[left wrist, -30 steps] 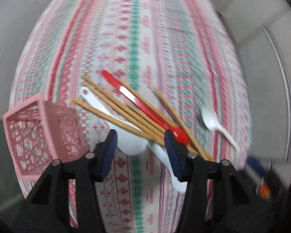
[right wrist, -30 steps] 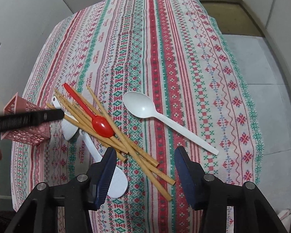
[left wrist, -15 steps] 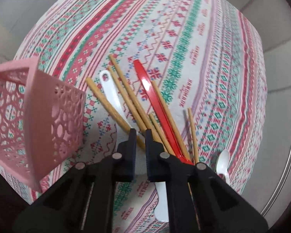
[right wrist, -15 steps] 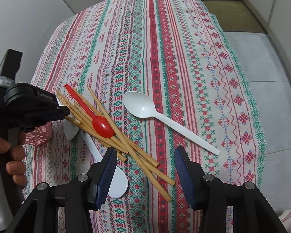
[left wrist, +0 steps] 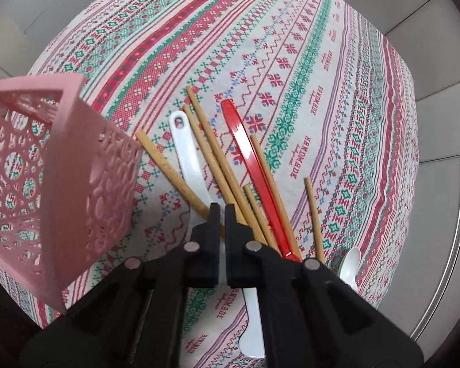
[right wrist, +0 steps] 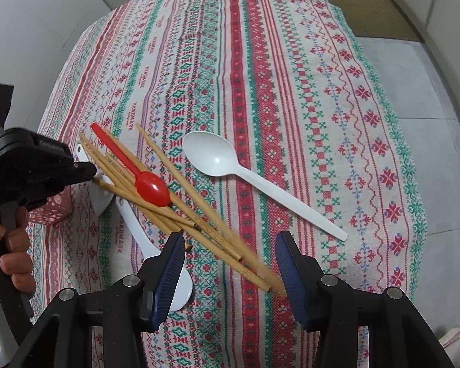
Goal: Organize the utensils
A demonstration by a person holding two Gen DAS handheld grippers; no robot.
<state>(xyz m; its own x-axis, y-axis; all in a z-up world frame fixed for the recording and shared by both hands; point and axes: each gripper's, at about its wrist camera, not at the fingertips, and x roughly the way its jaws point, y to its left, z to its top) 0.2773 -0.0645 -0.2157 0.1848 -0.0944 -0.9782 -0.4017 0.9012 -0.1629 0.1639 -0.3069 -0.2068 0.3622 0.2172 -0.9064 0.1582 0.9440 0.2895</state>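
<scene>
Several wooden chopsticks (left wrist: 213, 156) lie in a loose pile on the patterned tablecloth (left wrist: 306, 70), crossed by a red spoon (left wrist: 245, 159) and over a white spoon (left wrist: 187, 150). My left gripper (left wrist: 222, 213) points down at the pile's near end, jaws shut on one chopstick beside the pink lattice basket (left wrist: 61, 184). In the right wrist view the left gripper (right wrist: 89, 173) sits at the left end of the chopsticks (right wrist: 199, 214); their near ends are blurred. My right gripper (right wrist: 230, 236) hovers open over those ends, holding nothing.
A large white spoon (right wrist: 217, 158) lies alone to the right of the red spoon (right wrist: 151, 187). Another white spoon (right wrist: 174, 282) lies under the pile near the table's front edge. A person's hand (right wrist: 12, 254) holds the left gripper by the pink basket (right wrist: 50, 211).
The left gripper's jaws came together from wide apart while it sank and rolled toward the basket end of the pile. The chopsticks' near ends have shifted. The right gripper has stayed put.
</scene>
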